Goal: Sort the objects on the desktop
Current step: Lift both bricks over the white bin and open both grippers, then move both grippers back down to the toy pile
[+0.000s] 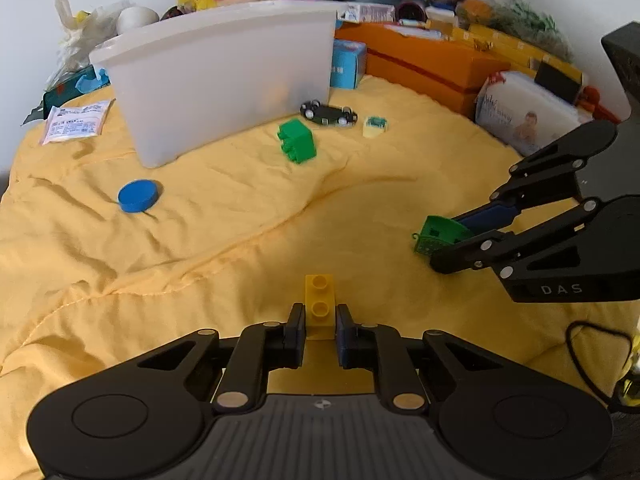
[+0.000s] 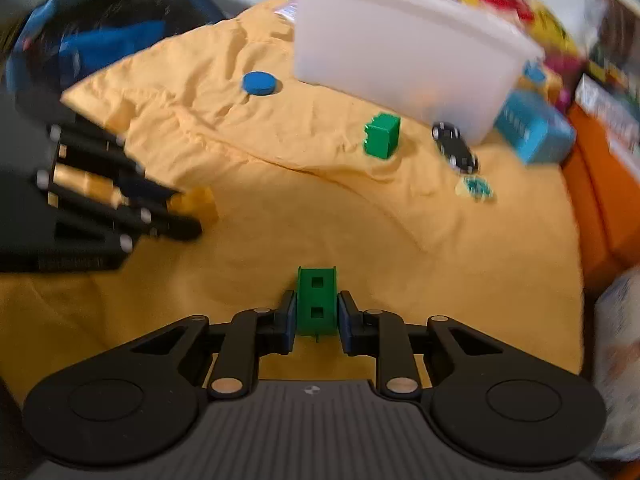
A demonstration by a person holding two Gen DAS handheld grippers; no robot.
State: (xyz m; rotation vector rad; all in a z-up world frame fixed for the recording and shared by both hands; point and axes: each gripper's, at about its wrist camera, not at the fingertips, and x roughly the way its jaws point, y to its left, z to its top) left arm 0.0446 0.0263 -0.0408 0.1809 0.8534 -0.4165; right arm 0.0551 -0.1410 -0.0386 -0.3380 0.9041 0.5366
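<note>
A: Nearest the lens, the left gripper (image 1: 319,322) has its two black fingers pressed on the flanks of a small yellow plastic two-stud brick (image 1: 319,300); it is clamped on it, low over the rumpled yellow cloth (image 1: 200,240).

B: And the right gripper (image 2: 316,312)? Its jaws sit on either side of a green plastic block with two square holes (image 2: 317,300); the pads look to be against its sides, so I take it as gripped (motion blur makes the contact hard to swear to).

A: Both pieces are hard moulded plastic, I judge; light, stiff, not fragile, but smooth enough to twist out if pinched near a corner; flat opposite faces are the place to hold, as both claws now do.

B: Where would they go? The translucent white plastic bin (image 1: 224,80) stands at the far side of the cloth, well apart from both grippers.

A: Still loose near it: a green studded brick (image 1: 297,141), a small black toy car (image 1: 329,114) just beside the bin's wall, a pale yellow and green tile (image 1: 375,126) to the car's right; a blue round disc (image 1: 138,195) lies further left.
</note>
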